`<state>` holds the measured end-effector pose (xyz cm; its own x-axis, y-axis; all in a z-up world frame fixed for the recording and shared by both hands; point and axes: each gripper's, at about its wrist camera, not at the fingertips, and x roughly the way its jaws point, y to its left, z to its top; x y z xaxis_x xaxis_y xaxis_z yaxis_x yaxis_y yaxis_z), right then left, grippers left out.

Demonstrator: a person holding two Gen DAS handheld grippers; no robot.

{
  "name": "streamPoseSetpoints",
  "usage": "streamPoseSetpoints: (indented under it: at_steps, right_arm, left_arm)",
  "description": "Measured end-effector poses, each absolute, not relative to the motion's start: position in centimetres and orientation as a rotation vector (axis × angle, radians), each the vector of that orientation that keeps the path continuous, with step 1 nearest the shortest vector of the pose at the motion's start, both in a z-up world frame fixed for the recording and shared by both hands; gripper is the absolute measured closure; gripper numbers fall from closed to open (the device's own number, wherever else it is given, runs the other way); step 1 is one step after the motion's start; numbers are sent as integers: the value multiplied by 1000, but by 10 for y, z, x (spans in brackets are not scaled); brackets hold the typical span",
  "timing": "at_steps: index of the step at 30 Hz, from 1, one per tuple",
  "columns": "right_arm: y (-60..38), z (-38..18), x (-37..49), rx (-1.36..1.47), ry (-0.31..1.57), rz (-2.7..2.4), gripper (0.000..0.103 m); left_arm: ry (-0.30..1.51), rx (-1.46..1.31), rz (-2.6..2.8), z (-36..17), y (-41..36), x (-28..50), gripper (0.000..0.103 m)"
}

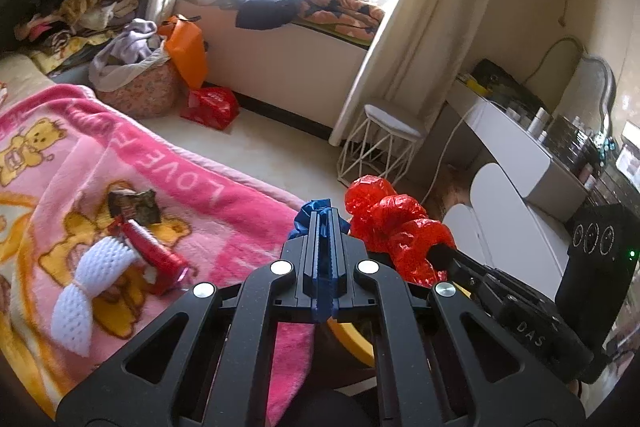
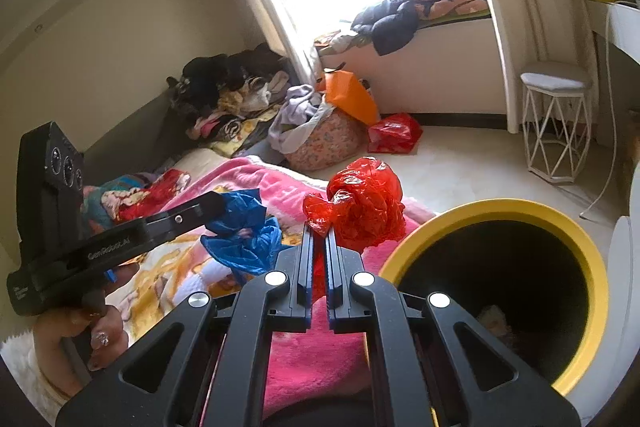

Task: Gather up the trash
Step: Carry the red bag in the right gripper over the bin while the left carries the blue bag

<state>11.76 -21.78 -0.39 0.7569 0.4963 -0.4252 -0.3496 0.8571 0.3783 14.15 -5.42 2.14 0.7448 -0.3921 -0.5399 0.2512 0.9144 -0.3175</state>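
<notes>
Red plastic bag [image 2: 362, 205], crumpled, is clamped between my right gripper [image 2: 318, 227] fingers, held above the pink blanket's [image 1: 132, 163] edge beside the yellow-rimmed bin [image 2: 576, 227] so it can drop in. My left gripper [image 1: 322, 219] is pinched shut on the blue bag [image 2: 244, 235], waiting alongside. Near the blanket's middle lie more trash: a red wrapper [image 1: 154, 251], dark wrapper [image 1: 136, 207] and white foam net [image 1: 90, 291].
</notes>
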Motion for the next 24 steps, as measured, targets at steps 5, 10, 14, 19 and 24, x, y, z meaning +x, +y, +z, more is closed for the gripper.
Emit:
streamPoseSetpoints:
  at_steps: [5,10,14,19,24]
  right_arm:
    - [-237,-6,114,305,533,430,98]
    - [-256,-9,113,328,532,388,98]
    - [-270,-13,114,346,534,359,98]
    - [-285,-19,114,366,537,322,98]
    - [-299,-26,115,383,544,287,98]
  left_arm:
    - [644,-209,-389,21,-73,142,101]
    - [651,-188,-419,20,-89,143,101]
    - [661,-173,-442,18,-103,145,101]
    - [674,-156,-468,14,-117,145,101]
    - [687,-144,-491,9,-131,146,101]
